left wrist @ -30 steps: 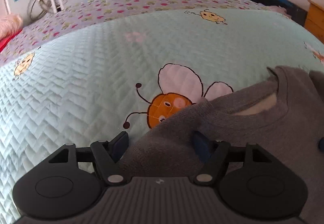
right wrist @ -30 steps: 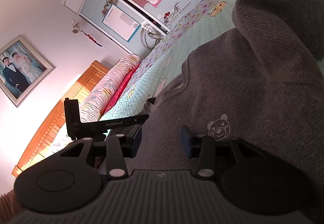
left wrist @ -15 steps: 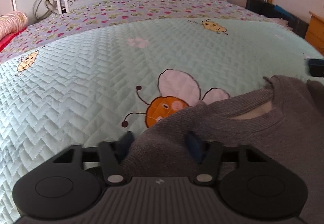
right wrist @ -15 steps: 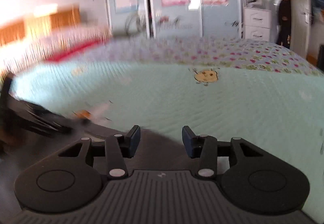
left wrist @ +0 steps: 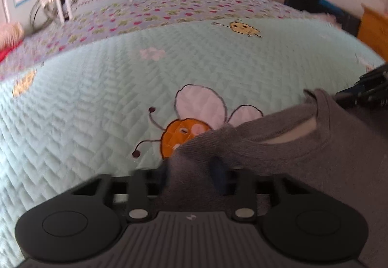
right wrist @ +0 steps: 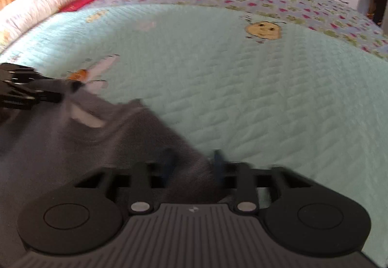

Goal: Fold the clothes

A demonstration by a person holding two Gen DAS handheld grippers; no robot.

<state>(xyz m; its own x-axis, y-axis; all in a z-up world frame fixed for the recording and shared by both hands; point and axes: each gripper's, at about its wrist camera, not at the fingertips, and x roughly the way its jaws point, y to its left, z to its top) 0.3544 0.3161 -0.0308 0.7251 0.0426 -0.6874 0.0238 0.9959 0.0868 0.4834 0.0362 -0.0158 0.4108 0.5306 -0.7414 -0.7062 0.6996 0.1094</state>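
Sweatshirt [left wrist: 303,154] shoulders now sit between both claws: right gripper [right wrist: 191,166], tilted away a second ago, has swung level onto cloth; left gripper [left wrist: 191,171] stays clamped. Whether the right has closed is unclear.

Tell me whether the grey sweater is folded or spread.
Cannot tell: grey sweater lies neckline up, both tongs gripping its shoulders; lower part out of view.

We see the left gripper [left wrist: 191,169] with both fingers closed on a bunched shoulder of the grey sweater [left wrist: 315,159], neckline facing up. Sweater lies on the mint quilt [left wrist: 97,103], partly covering the bee print [left wrist: 186,127]. Right gripper [left wrist: 366,91] sits at the far collar edge (frame slightly blurred).
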